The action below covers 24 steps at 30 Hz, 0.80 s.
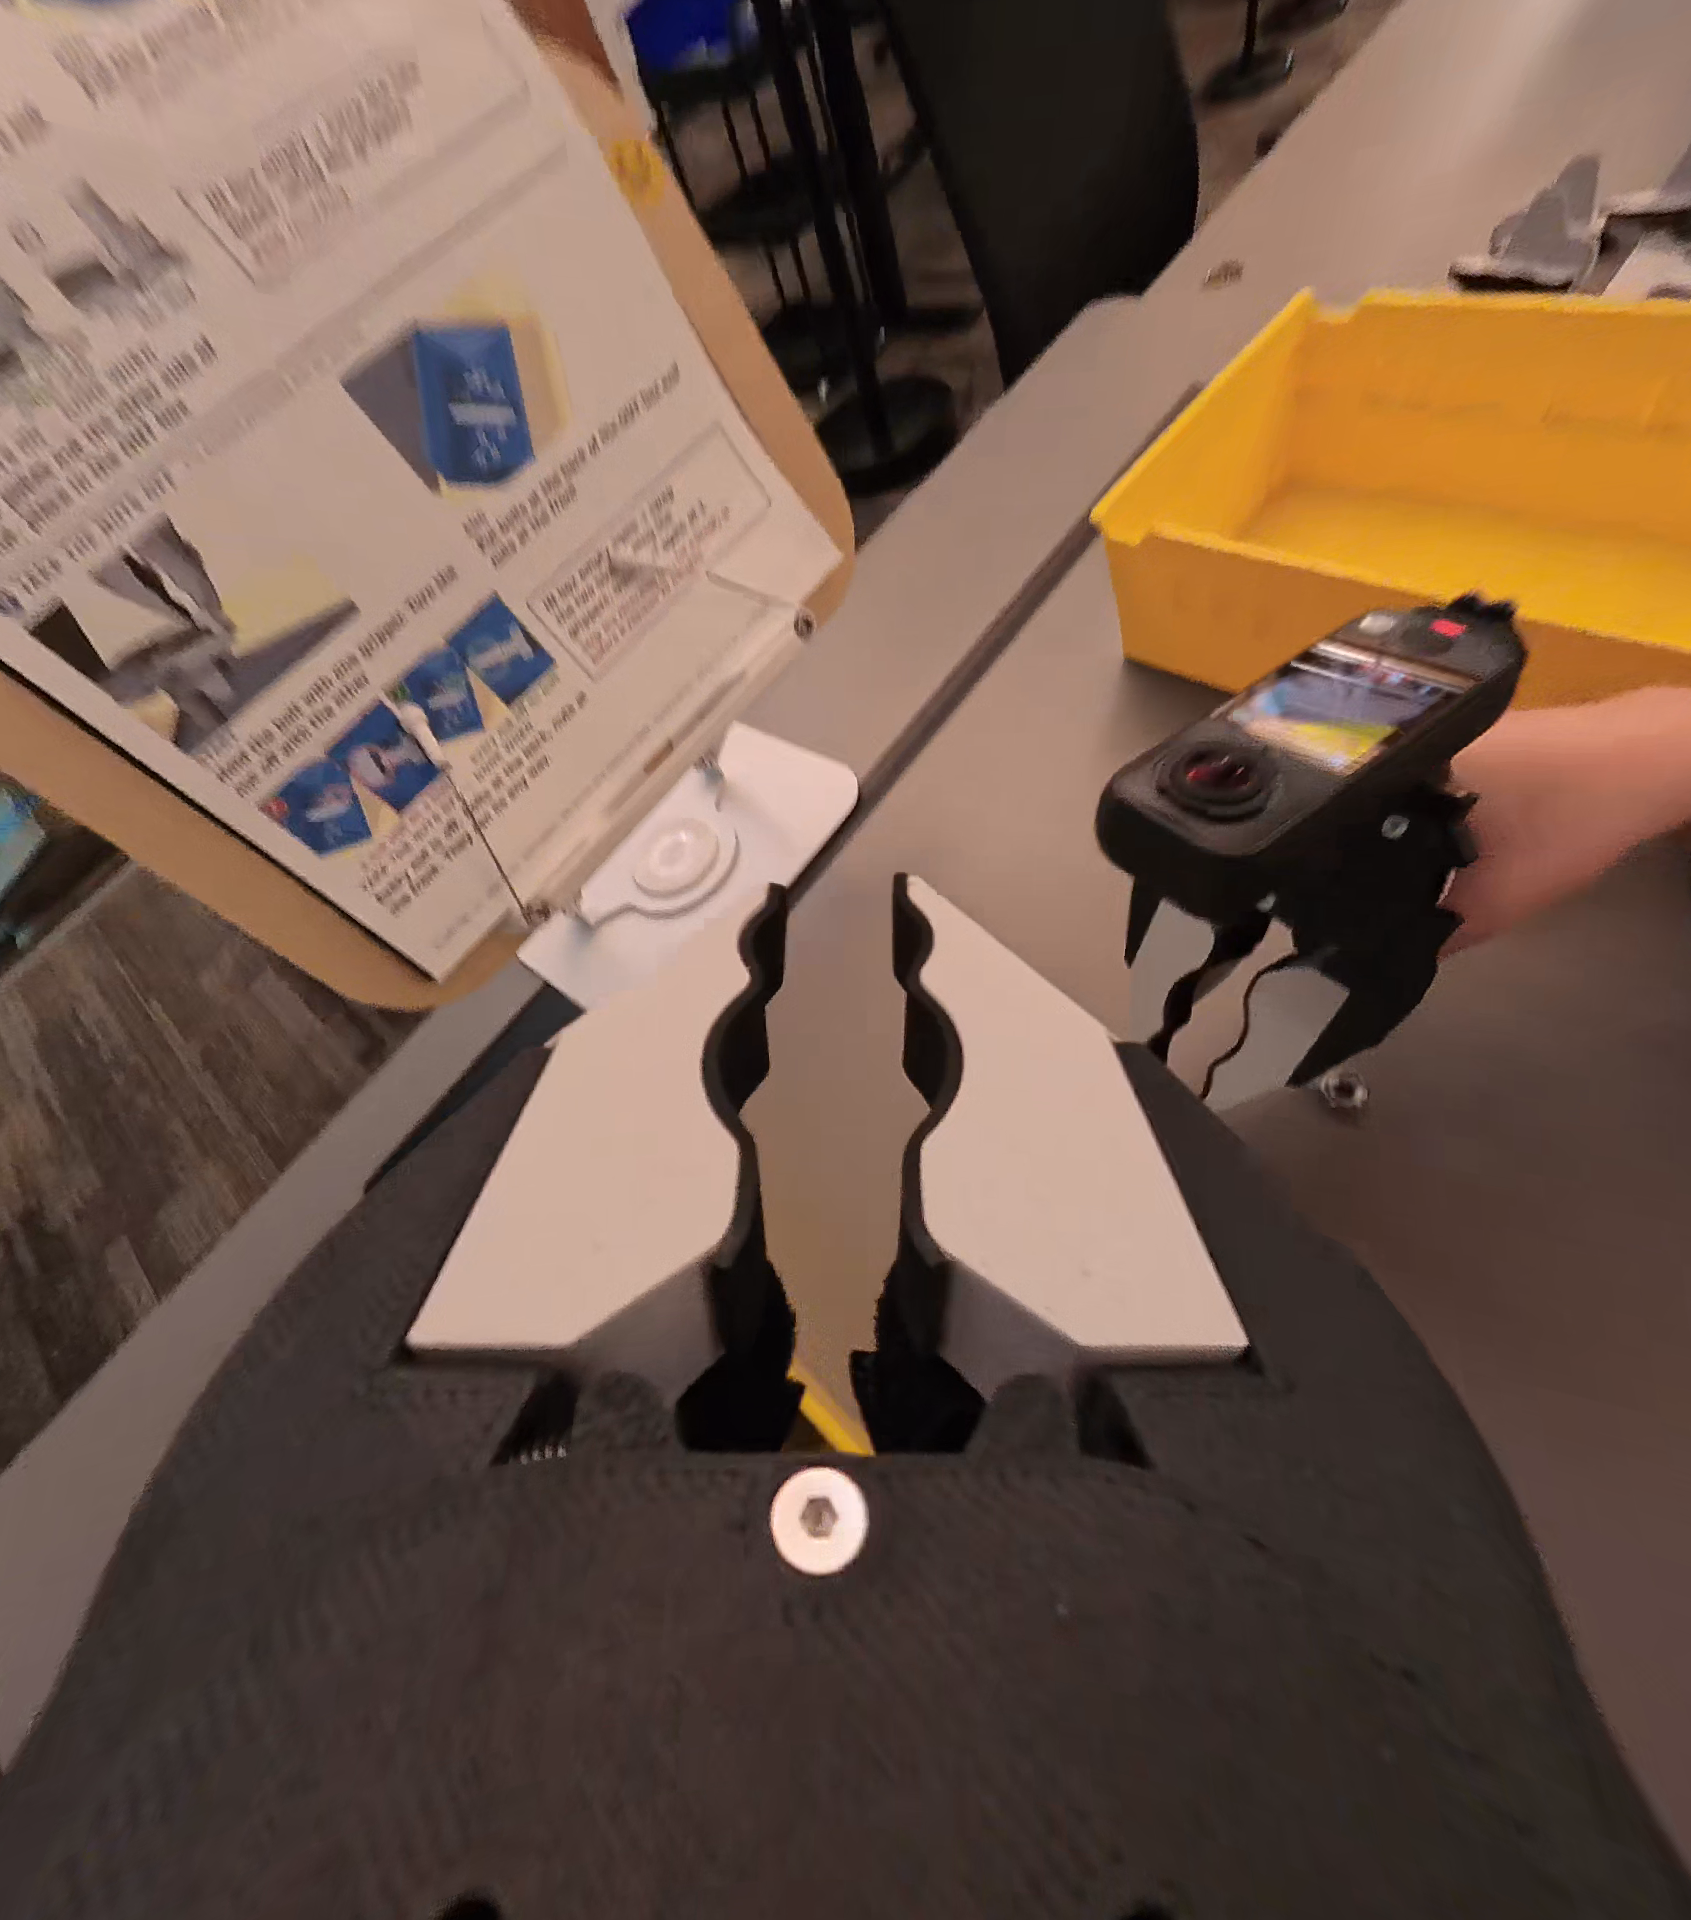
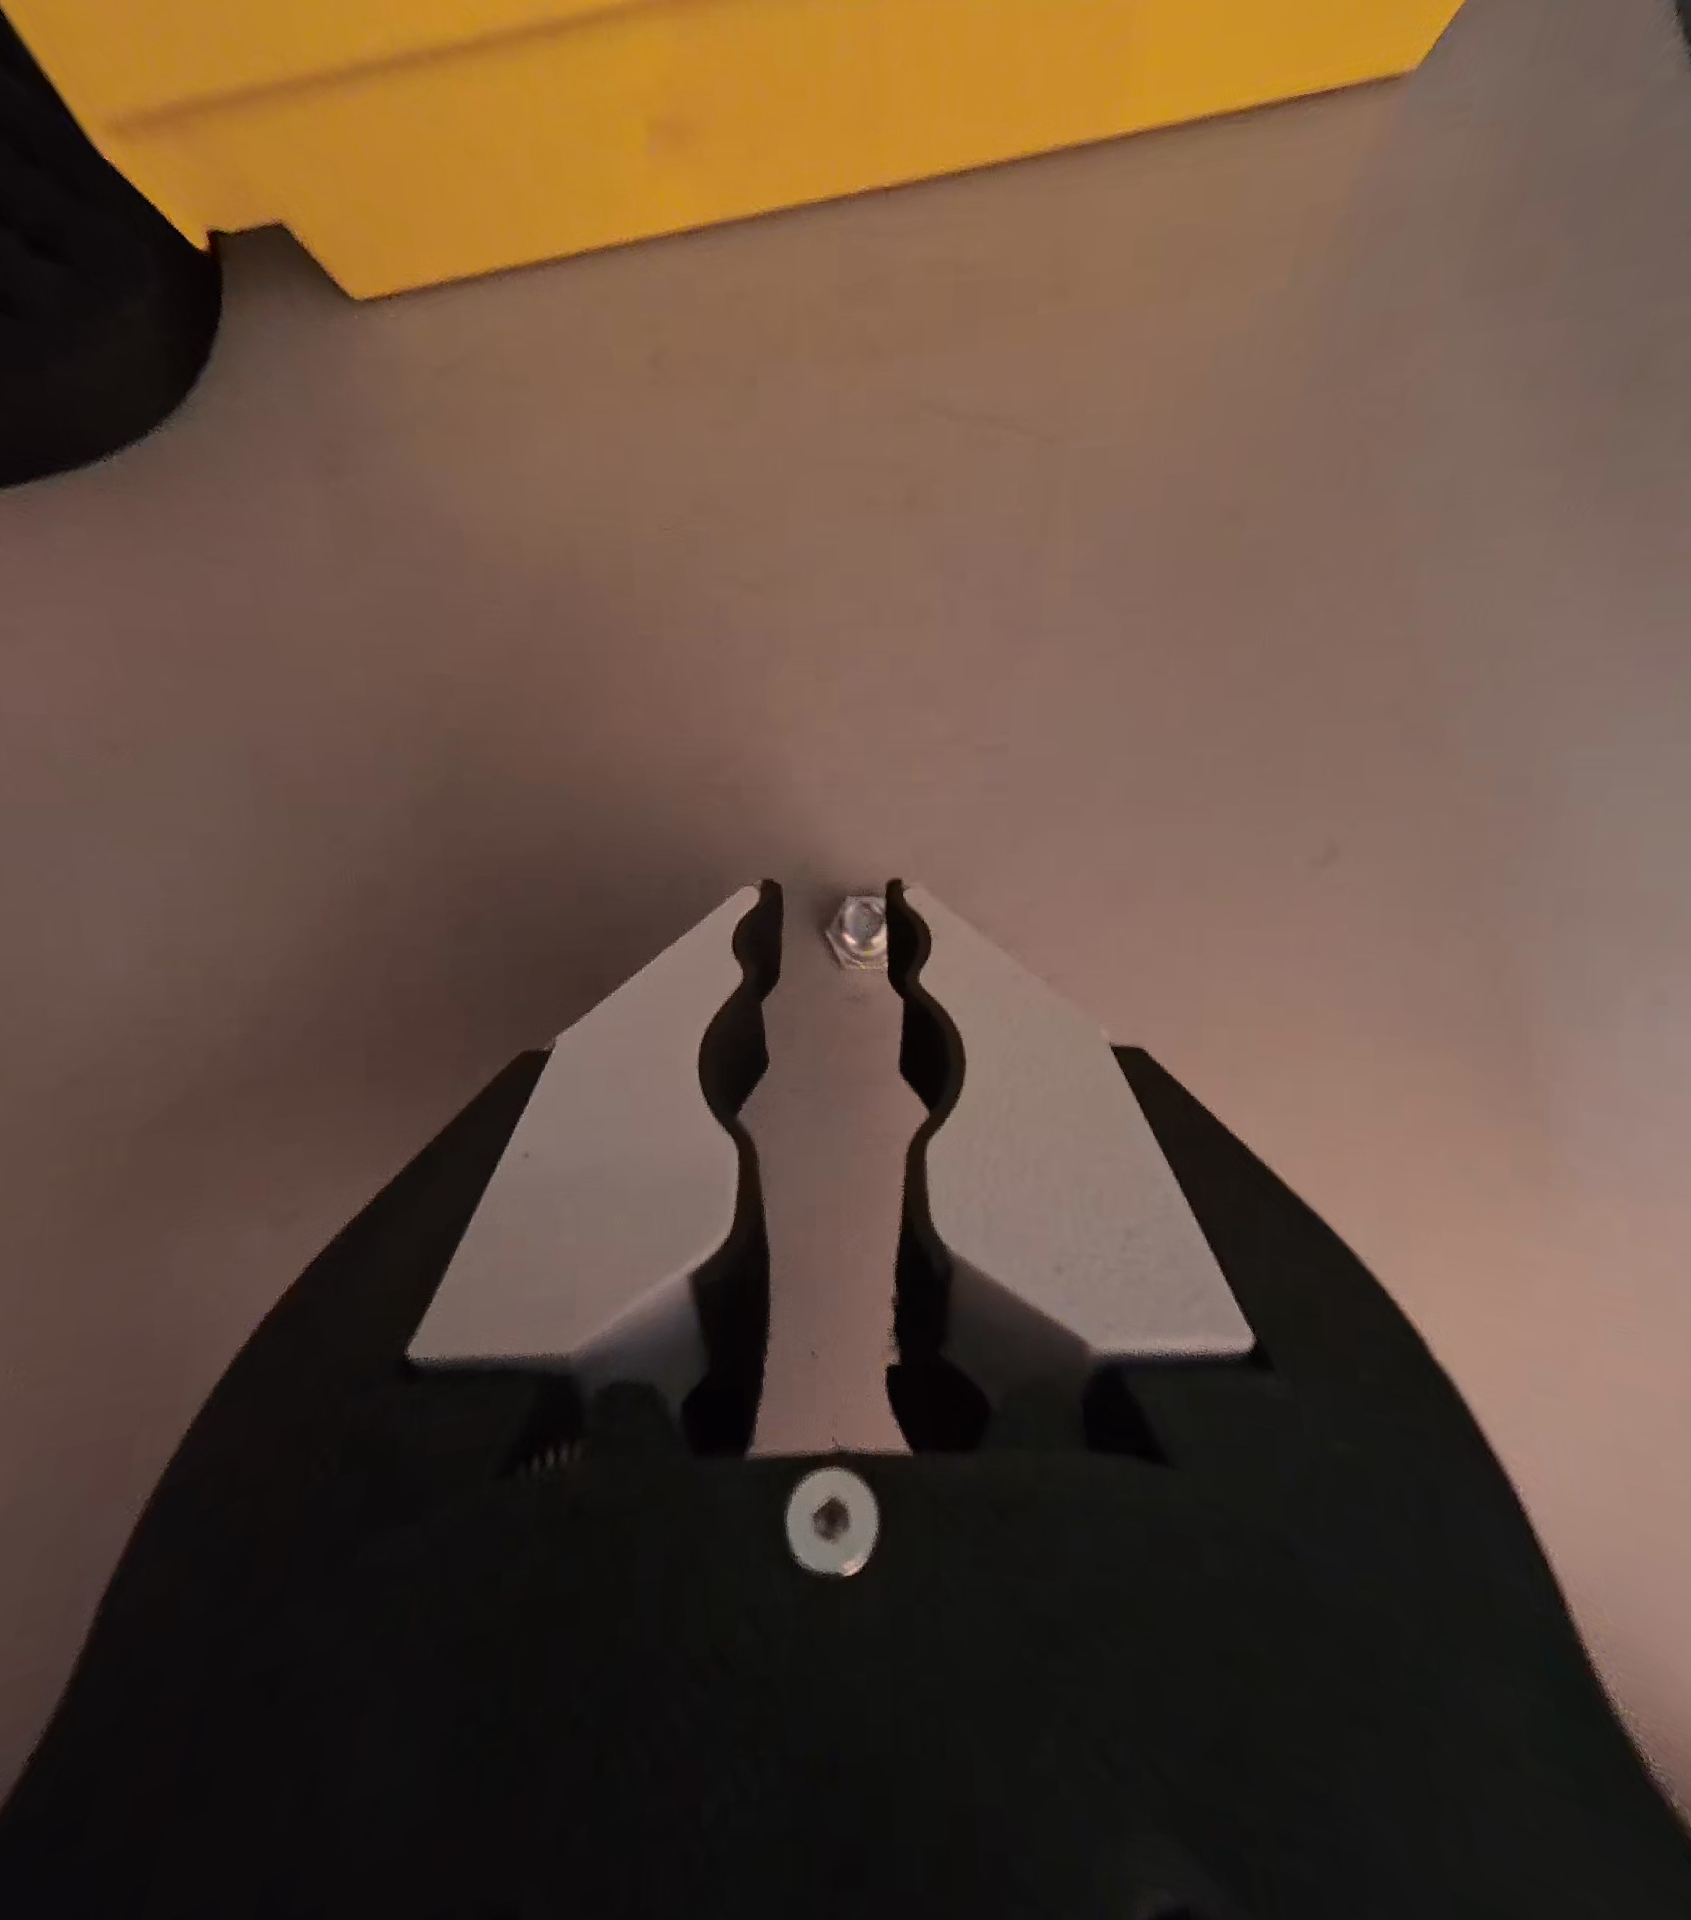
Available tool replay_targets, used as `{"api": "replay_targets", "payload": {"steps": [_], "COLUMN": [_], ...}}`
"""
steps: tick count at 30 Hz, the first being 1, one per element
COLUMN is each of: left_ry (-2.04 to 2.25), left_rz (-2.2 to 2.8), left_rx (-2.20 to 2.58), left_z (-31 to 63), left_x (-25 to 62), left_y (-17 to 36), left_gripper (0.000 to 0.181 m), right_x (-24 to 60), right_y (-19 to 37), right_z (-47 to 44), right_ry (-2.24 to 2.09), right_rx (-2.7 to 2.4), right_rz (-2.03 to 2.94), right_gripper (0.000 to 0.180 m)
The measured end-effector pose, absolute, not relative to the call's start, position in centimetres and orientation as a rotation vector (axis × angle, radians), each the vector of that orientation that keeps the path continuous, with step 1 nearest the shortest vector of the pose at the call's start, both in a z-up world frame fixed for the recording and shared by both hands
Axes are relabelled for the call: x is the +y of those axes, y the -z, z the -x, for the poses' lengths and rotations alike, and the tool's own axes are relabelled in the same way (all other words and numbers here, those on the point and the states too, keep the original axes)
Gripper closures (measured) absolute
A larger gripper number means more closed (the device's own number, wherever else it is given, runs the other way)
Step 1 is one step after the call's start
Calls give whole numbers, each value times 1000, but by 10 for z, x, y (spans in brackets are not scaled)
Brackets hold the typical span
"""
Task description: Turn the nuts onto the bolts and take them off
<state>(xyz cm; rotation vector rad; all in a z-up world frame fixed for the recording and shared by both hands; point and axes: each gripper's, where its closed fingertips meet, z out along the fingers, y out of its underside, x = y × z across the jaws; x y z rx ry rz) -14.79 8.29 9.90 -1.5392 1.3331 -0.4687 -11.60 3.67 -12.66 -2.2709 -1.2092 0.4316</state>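
A small silver nut (image 2: 856,935) lies flat on the grey table (image 2: 1236,623). My right gripper (image 2: 830,891) is open and low over the table. The nut sits between its fingertips, close to the right finger (image 2: 908,940), and is not clamped. In the left wrist view the right gripper (image 1: 1236,1060) points down at the table with the nut (image 1: 1345,1091) at its tips, and a hand holds it. My left gripper (image 1: 839,894) is open and empty, raised above the table's left part. No bolt is in view.
A yellow plastic bin (image 1: 1443,468) stands just beyond the right gripper; it also shows in the right wrist view (image 2: 716,156). An instruction board (image 1: 301,468) on a white stand (image 1: 685,862) stands at the table's left edge. Grey pieces (image 1: 1599,229) lie far back.
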Motion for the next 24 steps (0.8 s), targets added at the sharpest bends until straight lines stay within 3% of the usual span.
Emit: {"api": "replay_targets", "payload": {"steps": [1,8,11,18,24], "left_ry": [483,557,683,1030,1035], "left_rz": [1496,1380,1343,1109,1227], "left_rx": [1325,1327,1334,1335,1600], "left_z": [146,139,130,107,71], "left_x": [79,63,51,20,1], "left_y": [-106,-120,-125,-134,-73], "left_gripper": [162,151,143,133,148], "right_x": [37,39,42,28,-3], "right_y": [129,135,138,20,-30], "right_z": [112,111,110,86,66], "right_ry": [-409,-333,-297,-453,-681], "right_rx": [-1212,-1273,-1282,-1015,-883], "right_rz": [2287,2260,2252,2074,2034], "right_gripper": [161,158,171,171,171]}}
